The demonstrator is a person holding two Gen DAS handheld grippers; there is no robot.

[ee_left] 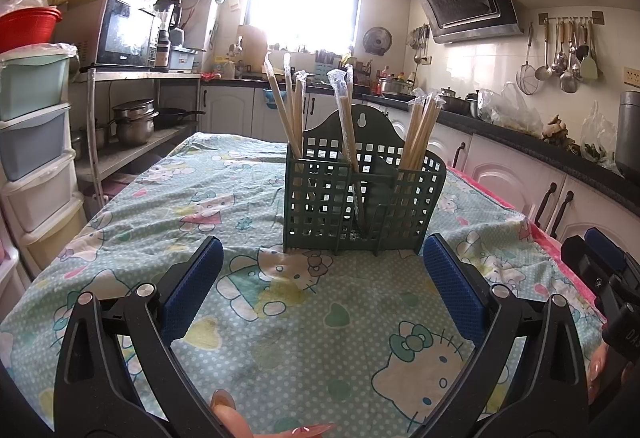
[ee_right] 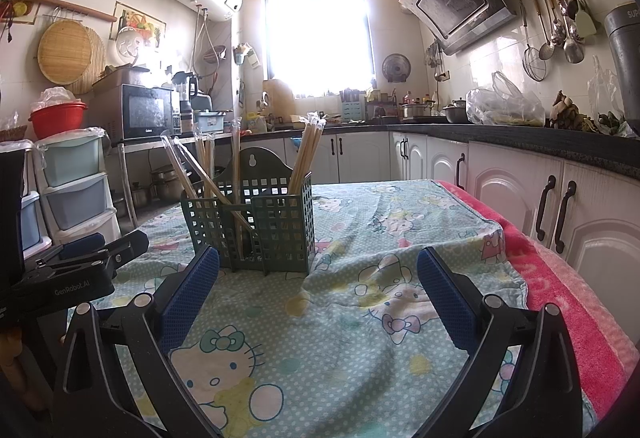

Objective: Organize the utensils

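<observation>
Both grippers idle, jaws wide and empty: left gripper [ee_left: 322, 278] points straight at the dark green perforated plastic utensil caddy [ee_left: 362, 198], right gripper [ee_right: 318, 286] sits off to its right side with the caddy [ee_right: 256, 222] ahead-left. Caddy stands upright mid-tabletop on the mint cartoon-cat print cloth [ee_left: 300, 338], holding plastic-sleeved wooden chopsticks [ee_left: 422, 130] in its compartments – nothing loose on the cloth that I can see

Risks as I read it:
- caddy looks light and top-heavy with sticks leaning outward – a sideways nudge from a jaw likely tips it
- cloth is rumpled [ee_right: 360, 278] near the caddy's base; dragging a jaw through a fold could pull the caddy along
- slick sleeves – a pinched chopstick may slide out or lift its neighbours
- the two grippers sit close together – collision risk if both reach in at once
</observation>
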